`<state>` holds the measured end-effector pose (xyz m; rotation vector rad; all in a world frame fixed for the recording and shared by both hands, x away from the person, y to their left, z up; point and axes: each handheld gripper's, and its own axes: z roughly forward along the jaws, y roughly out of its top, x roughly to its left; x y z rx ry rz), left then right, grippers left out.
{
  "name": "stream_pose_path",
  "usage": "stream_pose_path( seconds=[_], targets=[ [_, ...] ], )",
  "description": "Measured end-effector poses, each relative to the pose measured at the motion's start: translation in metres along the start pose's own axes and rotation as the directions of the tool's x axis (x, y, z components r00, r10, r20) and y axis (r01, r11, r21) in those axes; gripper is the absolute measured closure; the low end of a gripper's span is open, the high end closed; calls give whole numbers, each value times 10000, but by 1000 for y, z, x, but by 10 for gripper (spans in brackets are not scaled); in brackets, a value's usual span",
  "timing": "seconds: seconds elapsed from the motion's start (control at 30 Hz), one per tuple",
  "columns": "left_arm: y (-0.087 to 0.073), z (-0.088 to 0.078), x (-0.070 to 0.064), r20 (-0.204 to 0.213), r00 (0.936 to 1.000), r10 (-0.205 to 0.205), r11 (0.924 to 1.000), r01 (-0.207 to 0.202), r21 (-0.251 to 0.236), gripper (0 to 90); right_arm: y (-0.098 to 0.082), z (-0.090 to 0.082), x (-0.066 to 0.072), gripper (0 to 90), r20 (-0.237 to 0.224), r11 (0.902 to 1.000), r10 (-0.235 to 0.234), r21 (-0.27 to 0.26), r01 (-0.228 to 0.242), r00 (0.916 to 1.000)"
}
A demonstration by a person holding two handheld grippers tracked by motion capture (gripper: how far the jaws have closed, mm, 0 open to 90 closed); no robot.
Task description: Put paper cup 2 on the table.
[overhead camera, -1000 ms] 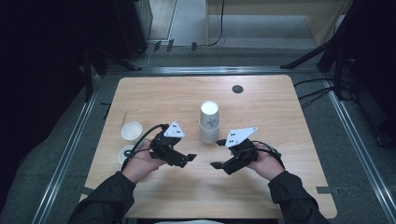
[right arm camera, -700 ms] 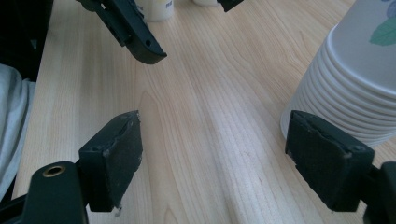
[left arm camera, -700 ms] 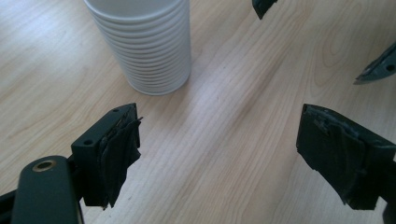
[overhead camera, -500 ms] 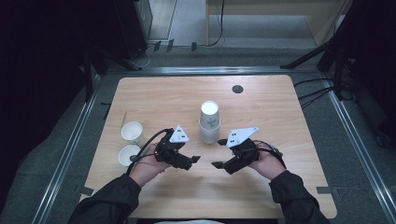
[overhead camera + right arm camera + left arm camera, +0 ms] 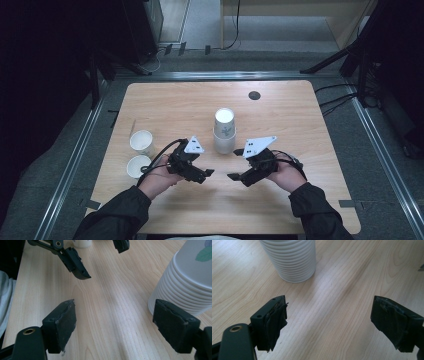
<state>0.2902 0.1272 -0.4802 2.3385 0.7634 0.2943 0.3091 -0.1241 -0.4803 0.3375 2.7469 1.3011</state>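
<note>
Both grippers (image 5: 220,173) (jaws spread) hover facing.

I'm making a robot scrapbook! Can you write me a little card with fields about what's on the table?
table: light wood
cup stack: upside down, mid-table
loose cups: two, upright, at the table's left
left gripper: open, empty, near the stack
right gripper: open, empty, facing the left one
black dot: far side of the table

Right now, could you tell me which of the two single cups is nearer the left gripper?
The nearer single cup, closest to the person, beside the left gripper.
</note>
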Motion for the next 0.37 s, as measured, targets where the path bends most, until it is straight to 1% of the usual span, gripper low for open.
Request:
stream_pose_path(
  seconds=[0.13,0.23,0.3,0.37],
  targets=[
    [0,0,0,-70,10000,-12,10000,12,4,138,0,0,0,194,-20,10000,-3,23,3,10000],
    [0,0,1,-356,9994,-24,9999,21,-103,138,-1,-1,-1,194,-24,9999,-53,96,53,10000],
    [0,0,3,-372,9992,-131,9998,125,-157,138,-1,0,0,196,-129,9998,-64,174,66,9999],
    [-1,1,3,-403,9991,-163,9998,160,-77,138,-2,1,0,197,-158,9992,-255,298,259,9996]
  ],
)
